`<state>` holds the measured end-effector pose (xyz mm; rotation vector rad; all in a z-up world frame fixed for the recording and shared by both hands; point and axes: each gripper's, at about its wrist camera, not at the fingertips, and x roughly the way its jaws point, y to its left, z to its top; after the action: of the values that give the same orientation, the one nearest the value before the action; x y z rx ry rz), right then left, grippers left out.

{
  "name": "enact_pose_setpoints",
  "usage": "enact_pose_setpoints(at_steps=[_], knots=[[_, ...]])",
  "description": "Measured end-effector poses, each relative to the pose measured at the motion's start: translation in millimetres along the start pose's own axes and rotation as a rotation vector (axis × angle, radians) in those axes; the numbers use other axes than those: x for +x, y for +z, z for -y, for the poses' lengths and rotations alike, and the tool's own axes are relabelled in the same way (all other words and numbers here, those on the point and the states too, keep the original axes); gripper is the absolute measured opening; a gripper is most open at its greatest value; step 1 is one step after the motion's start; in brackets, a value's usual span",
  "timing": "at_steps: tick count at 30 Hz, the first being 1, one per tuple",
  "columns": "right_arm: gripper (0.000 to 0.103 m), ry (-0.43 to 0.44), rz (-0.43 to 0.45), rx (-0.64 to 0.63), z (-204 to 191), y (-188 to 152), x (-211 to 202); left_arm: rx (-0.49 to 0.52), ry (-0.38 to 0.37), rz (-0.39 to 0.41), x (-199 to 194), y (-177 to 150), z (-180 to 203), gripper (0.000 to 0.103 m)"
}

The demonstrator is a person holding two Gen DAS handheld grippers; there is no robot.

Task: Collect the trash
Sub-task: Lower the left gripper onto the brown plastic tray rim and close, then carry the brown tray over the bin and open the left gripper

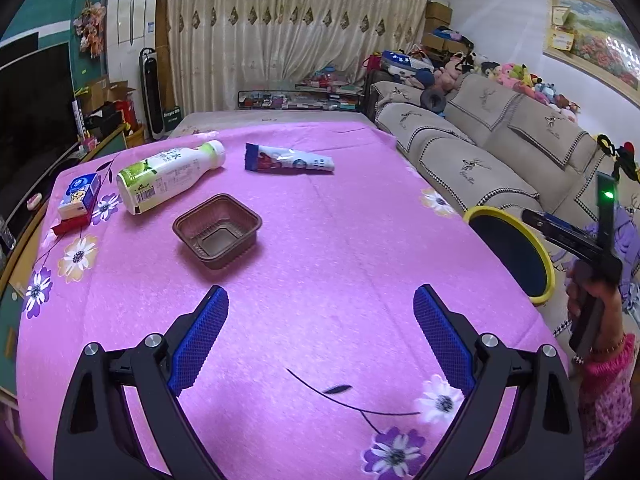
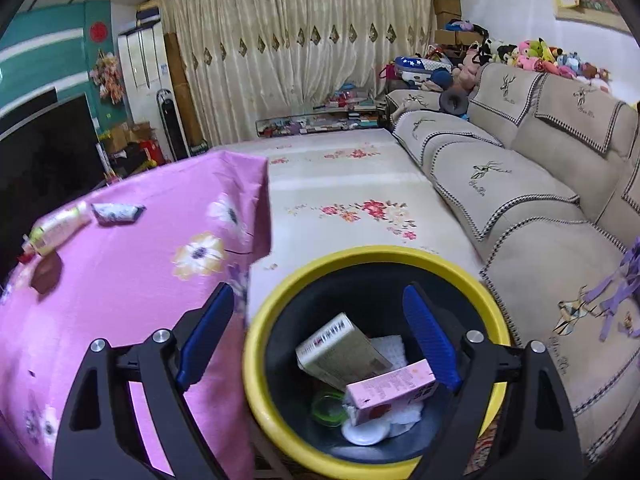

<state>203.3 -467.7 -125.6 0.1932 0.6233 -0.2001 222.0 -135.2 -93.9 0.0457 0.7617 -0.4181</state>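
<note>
Tray next, I'd say: brown square plastic tray (image 1: 218,230) lies ahead-left of the left gripper (image 1: 320,336), fingers wide and empty, white-green bottle (image 1: 170,176) beyond it; right gripper (image 2: 318,334), also wide, hangs over the yellow-rimmed bin (image 2: 256,360)

Pink floral tablecloth (image 1: 320,240), brown tray (image 1: 217,230), yellow-rimmed black bin (image 2: 372,364).

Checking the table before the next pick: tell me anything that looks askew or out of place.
The drink bottle lies tipped on its side on the pink tablecloth, near the empty brown tray and a squeezed tube. Nothing looks spilled.
</note>
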Motion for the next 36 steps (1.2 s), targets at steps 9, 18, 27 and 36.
enact_pose_setpoints(at_steps=[9, 18, 27, 36], knots=[[0.084, 0.032, 0.03, 0.043, -7, -1, -22, 0.074, 0.045, -0.05, 42, 24, -20, 0.09], [0.084, 0.05, 0.01, 0.077, -7, -6, -21, 0.096, 0.064, -0.131, 93, 49, -39, 0.071], [0.084, 0.054, 0.004, 0.111, 1, -9, -20, 0.113, 0.104, -0.207, 127, 49, -46, 0.044], [0.084, 0.066, 0.021, 0.128, 4, -12, -28, 0.101, 0.121, -0.181, 124, 44, -45, 0.006]])
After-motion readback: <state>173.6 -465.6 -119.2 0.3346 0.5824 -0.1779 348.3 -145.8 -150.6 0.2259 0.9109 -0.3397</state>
